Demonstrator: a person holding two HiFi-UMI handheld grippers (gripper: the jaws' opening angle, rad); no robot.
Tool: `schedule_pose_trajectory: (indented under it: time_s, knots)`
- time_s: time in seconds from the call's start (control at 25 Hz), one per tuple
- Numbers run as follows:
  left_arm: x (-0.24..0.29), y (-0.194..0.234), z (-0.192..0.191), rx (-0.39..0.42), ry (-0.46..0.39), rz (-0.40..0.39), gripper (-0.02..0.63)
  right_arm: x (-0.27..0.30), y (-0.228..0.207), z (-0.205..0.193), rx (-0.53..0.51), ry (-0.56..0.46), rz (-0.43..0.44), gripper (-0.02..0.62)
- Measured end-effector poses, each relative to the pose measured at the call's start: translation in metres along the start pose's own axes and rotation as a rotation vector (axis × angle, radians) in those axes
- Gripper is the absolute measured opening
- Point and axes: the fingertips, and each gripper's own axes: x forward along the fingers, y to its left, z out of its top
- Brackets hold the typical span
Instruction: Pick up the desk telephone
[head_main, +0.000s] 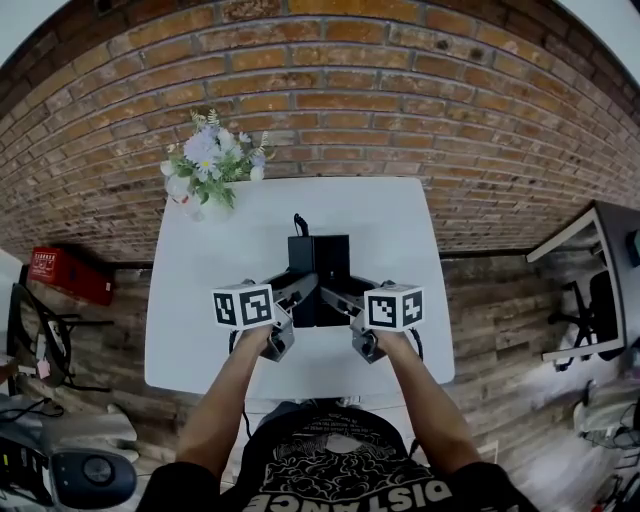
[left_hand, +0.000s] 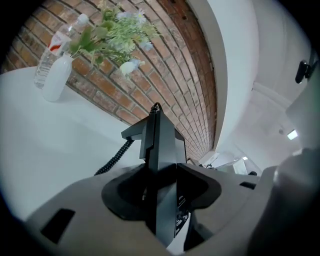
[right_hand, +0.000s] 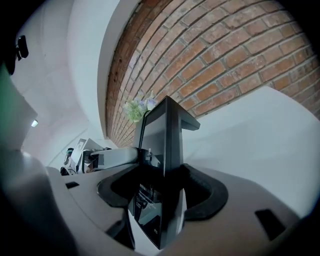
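Observation:
The black desk telephone (head_main: 318, 268) hangs over the middle of the white table (head_main: 200, 330), gripped from both sides. My left gripper (head_main: 298, 290) is shut on its left edge and my right gripper (head_main: 338, 298) on its right edge. In the left gripper view the phone (left_hand: 159, 142) stands edge-on between the grey jaws of the left gripper (left_hand: 162, 200), with its coiled cord (left_hand: 112, 157) trailing down to the left. In the right gripper view the phone (right_hand: 166, 135) sits the same way in the right gripper (right_hand: 160, 200), and the left gripper (right_hand: 110, 157) shows beyond it.
A white vase of flowers (head_main: 205, 165) stands at the table's far left corner, with a plastic bottle (left_hand: 50, 55) behind it. A brick wall (head_main: 400, 90) backs the table. A red box (head_main: 65, 272) lies on the floor at left and another desk (head_main: 590, 280) stands at right.

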Motion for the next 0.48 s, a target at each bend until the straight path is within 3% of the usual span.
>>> schedule_pose_trajectory:
  time_s: [0.48]
  knots:
    - [-0.013,-0.056,0.068,0.163,-0.12,-0.034,0.19,-0.026,0.041,0.075,-0.159,-0.128,0.031,0.266]
